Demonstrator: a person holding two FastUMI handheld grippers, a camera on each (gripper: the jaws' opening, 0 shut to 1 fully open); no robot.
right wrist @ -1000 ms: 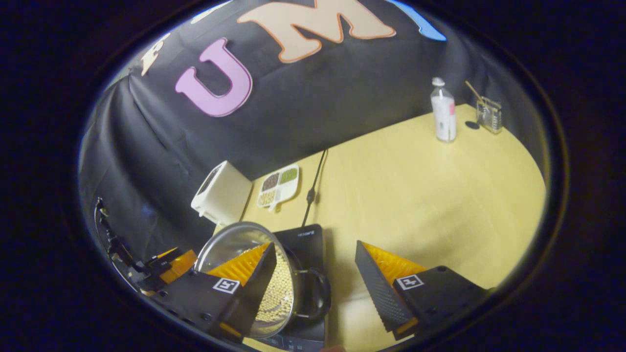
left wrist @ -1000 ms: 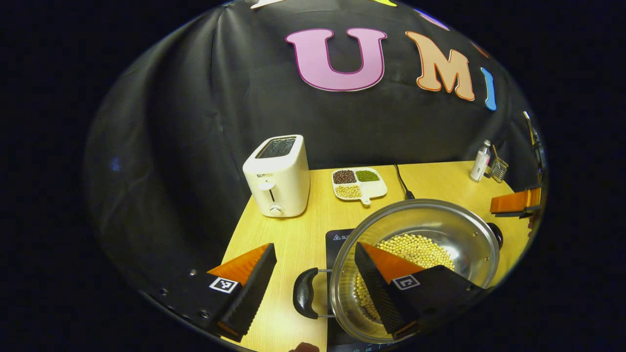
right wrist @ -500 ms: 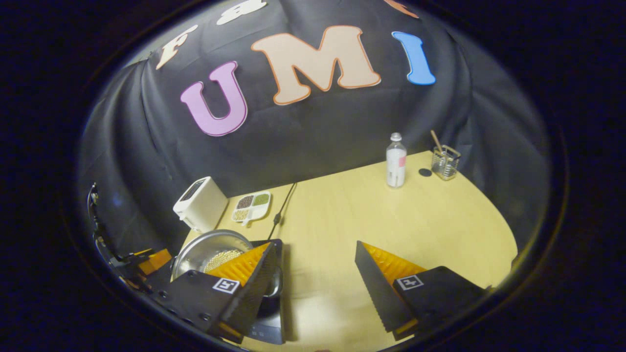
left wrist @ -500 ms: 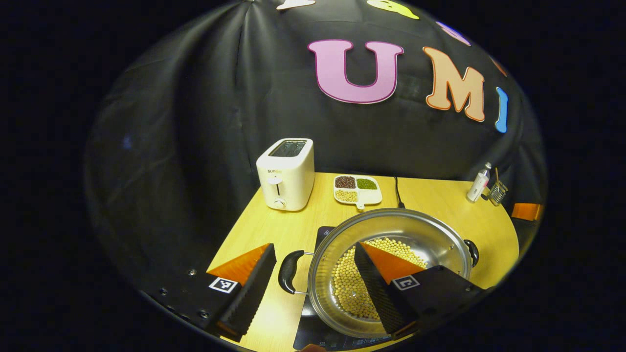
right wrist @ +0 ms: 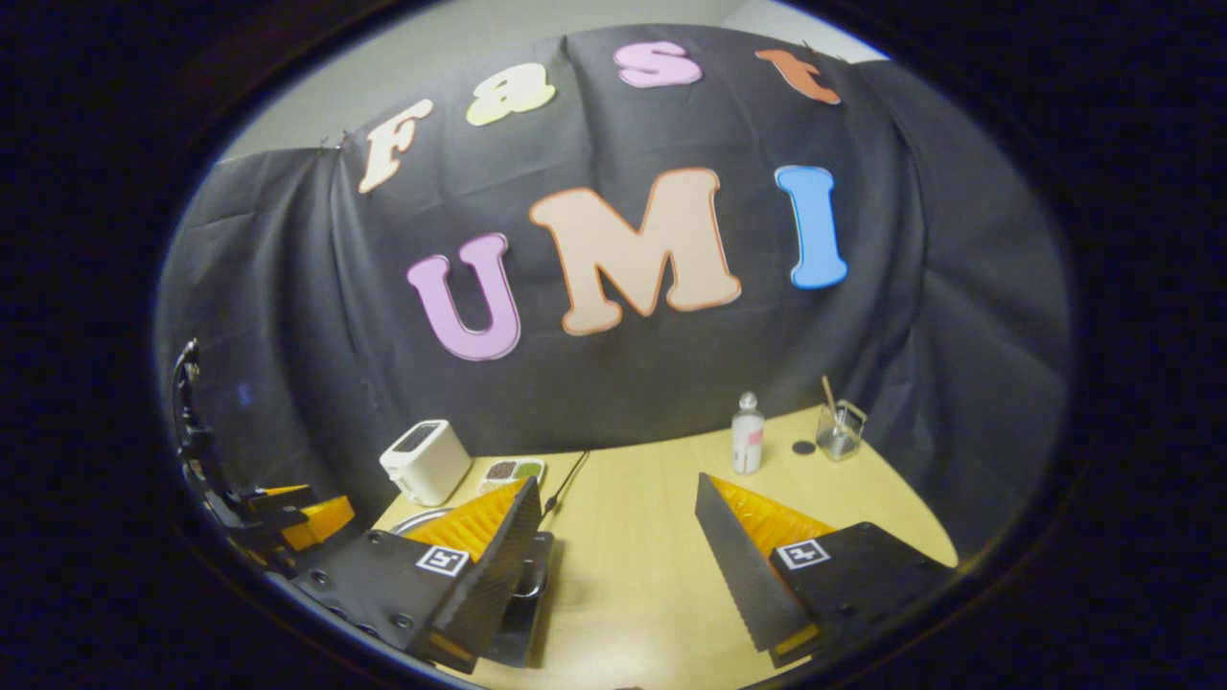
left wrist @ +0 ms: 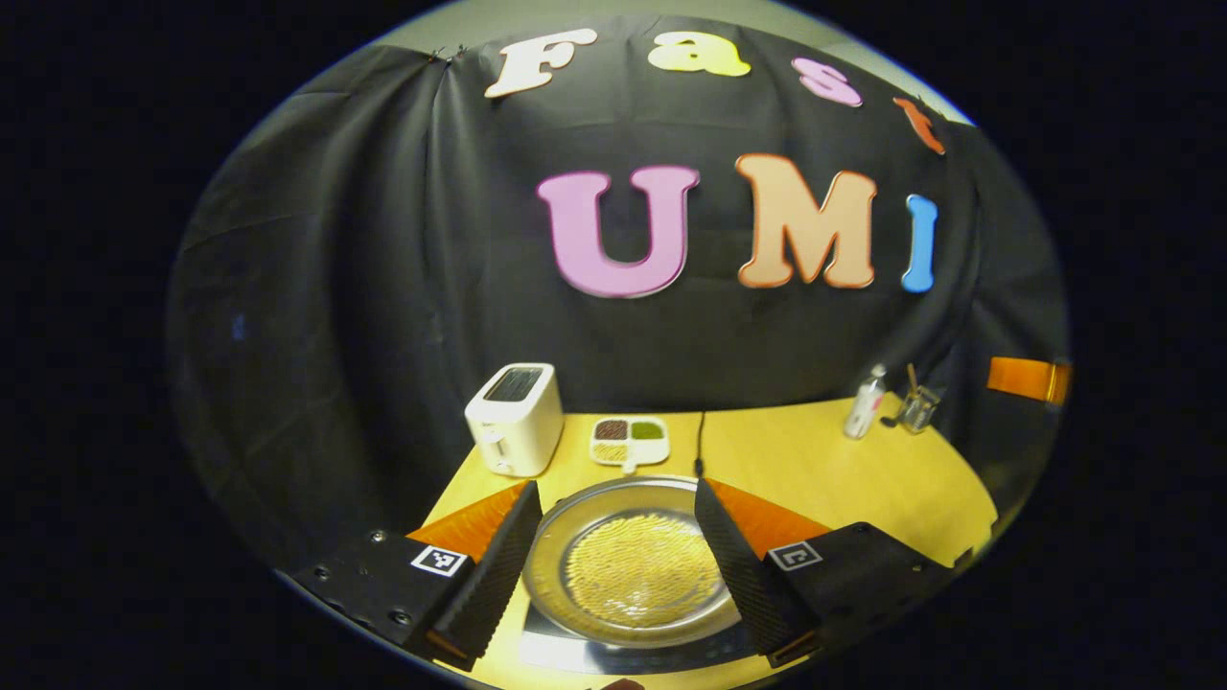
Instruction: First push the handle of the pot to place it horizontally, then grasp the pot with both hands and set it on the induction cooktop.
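Two claws: both spread wide, nothing pinched in either.
Left claw (left wrist: 613, 561): its fingers stand either side of the pot in the left gripper view, above it and apart from it, not touching.
Right claw (right wrist: 618, 561): bare counter (right wrist: 652, 594) between its fingers; the pot's rim (right wrist: 422, 522) peeks out behind its left finger, so it hangs off the pot's right side.
Pot (left wrist: 628, 575): steel, shallow, a bed of pale beans in it, sitting on the dark induction cooktop (left wrist: 575, 656) near the counter's front edge.
Pot handles: hidden behind the claw fingers, so I cannot tell how they lie now.
Key relation: the pot lies straight ahead of and below the left claw, centred in its gap; from the right claw it lies to the left. The left one is plainly the nearer.
Change since half a second ago: both claws have lifted and drawn back from the pot. The left view then had the pot off to the right with its right finger over the beans and a black loop handle showing; now the pot is centred and farther off. The right view shows far less of it.
Behind the pot: a white toaster (left wrist: 515, 419), a divided dish of beans (left wrist: 630, 439) and the cooktop's cord (left wrist: 700, 443).
Far right of the pot: a bottle (right wrist: 747, 433) and a glass holder (right wrist: 840, 434).
Judgement: the pot looks set down, the task about finished.
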